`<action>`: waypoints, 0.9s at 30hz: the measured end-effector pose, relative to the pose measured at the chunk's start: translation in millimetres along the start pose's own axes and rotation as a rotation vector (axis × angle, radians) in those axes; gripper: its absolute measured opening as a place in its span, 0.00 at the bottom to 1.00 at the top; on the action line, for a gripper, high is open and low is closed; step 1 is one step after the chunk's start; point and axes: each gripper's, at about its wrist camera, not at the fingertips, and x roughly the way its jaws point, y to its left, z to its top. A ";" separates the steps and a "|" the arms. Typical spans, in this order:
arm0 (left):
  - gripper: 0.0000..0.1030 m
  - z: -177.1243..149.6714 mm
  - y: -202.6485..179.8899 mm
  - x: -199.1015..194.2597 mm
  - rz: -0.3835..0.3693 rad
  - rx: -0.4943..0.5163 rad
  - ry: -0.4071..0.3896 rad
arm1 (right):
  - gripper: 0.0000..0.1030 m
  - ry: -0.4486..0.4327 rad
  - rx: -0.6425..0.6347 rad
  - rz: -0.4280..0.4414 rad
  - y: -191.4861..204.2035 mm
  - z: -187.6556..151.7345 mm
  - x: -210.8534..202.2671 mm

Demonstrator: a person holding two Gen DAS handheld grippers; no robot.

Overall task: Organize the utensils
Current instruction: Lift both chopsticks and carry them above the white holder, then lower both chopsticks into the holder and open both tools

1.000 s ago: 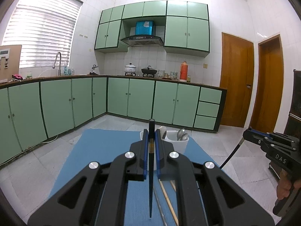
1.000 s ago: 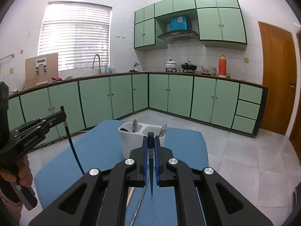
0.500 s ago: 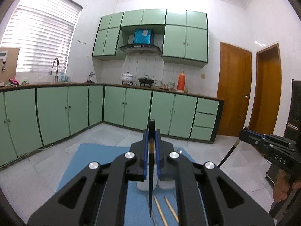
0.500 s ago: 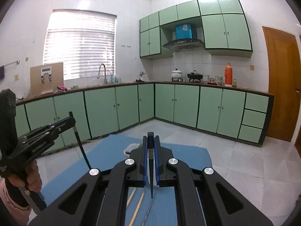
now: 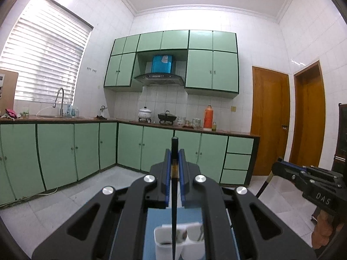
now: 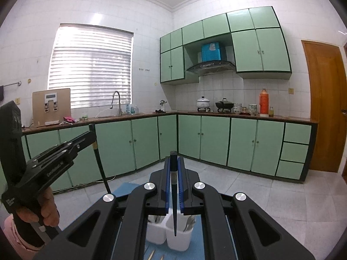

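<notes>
My left gripper (image 5: pixel 174 162) is shut on a black chopstick (image 5: pixel 174 216) that hangs point down over the white two-compartment utensil holder (image 5: pixel 164 249). My right gripper (image 6: pixel 173 166) is shut on another black chopstick (image 6: pixel 174 212), its tip above the right compartment of the holder (image 6: pixel 180 241). Spoons stand in the holder (image 6: pixel 188 223). The right gripper also shows at the right edge of the left wrist view (image 5: pixel 275 169), and the left gripper shows in the right wrist view (image 6: pixel 92 135), its chopstick (image 6: pixel 102 169) slanting down.
The holder stands on a blue mat (image 6: pixel 123 187). Wooden chopstick tips (image 6: pixel 151 255) lie on the mat in front of the holder. Green floor cabinets (image 5: pixel 151 149) and brown doors (image 5: pixel 269 123) lie beyond.
Both grippers have risen and moved forward over the holder, which dropped from mid-frame to the bottom of both views. Each chopstick stays gripped.
</notes>
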 end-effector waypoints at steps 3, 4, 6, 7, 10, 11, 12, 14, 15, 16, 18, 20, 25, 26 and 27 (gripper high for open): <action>0.06 4.3 -2.7 20.0 0.006 0.003 -0.014 | 0.06 0.004 0.014 0.003 -6.6 3.9 17.2; 0.06 4.7 -3.5 29.0 0.009 0.005 -0.020 | 0.06 0.007 0.016 0.002 -8.7 4.4 23.8; 0.06 3.9 -3.1 43.0 0.011 0.004 -0.024 | 0.06 0.014 0.015 -0.008 -12.7 4.6 37.7; 0.06 2.5 -2.9 51.4 0.016 0.005 -0.024 | 0.06 0.017 0.014 -0.010 -13.8 4.0 42.1; 0.06 -7.8 -1.2 72.2 0.022 -0.002 -0.013 | 0.06 0.034 0.024 -0.007 -18.7 -0.4 61.5; 0.06 -10.8 -0.2 78.0 0.026 -0.002 -0.006 | 0.06 0.042 0.029 -0.004 -20.3 -2.8 67.8; 0.06 -16.0 0.9 87.2 0.031 -0.001 0.009 | 0.06 0.051 0.034 -0.001 -22.6 -6.3 75.7; 0.06 -27.1 3.4 101.7 0.039 -0.003 0.037 | 0.06 0.063 0.039 0.001 -25.0 -12.1 86.9; 0.06 -30.8 5.2 108.9 0.043 -0.003 0.049 | 0.06 0.069 0.039 0.003 -26.1 -15.5 92.5; 0.06 -37.7 6.7 117.8 0.046 -0.005 0.068 | 0.06 0.080 0.043 0.006 -27.8 -20.5 99.7; 0.06 -47.6 11.6 129.3 0.047 -0.010 0.101 | 0.06 0.099 0.048 0.011 -29.0 -28.1 109.4; 0.06 -58.9 16.4 136.2 0.050 -0.010 0.123 | 0.06 0.121 0.057 0.013 -32.3 -36.9 120.0; 0.06 -76.3 23.3 147.5 0.042 -0.012 0.160 | 0.06 0.163 0.078 0.026 -37.0 -57.0 138.5; 0.06 -78.7 24.7 148.5 0.041 -0.011 0.163 | 0.06 0.168 0.080 0.027 -37.4 -59.9 140.9; 0.06 -81.0 25.5 149.4 0.040 -0.008 0.166 | 0.06 0.176 0.084 0.029 -38.5 -63.7 144.1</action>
